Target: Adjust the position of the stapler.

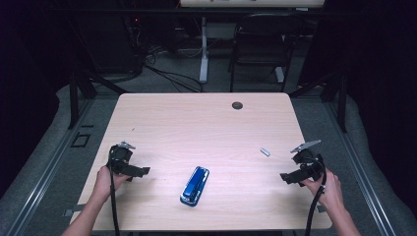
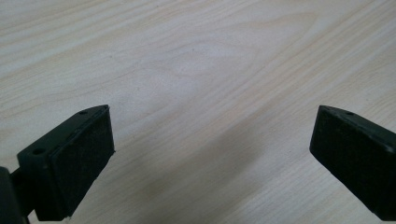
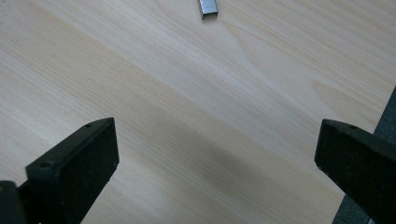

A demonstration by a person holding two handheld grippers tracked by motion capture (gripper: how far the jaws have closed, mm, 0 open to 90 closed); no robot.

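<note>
blue stapler (image 1: 194, 186) mid-table, between l gripper (image 1: 143, 171) & r gripper (image 1: 284, 177), well apart from both. both claws wide apart, empty. likely rigid, heavyish, glossy/slick; grab across narrow sides, mid-body.

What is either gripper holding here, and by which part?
Nothing. The left gripper and right gripper are both open and empty above the light wooden table; the blue stapler lies untouched between them.

No legible text or labels.
</note>
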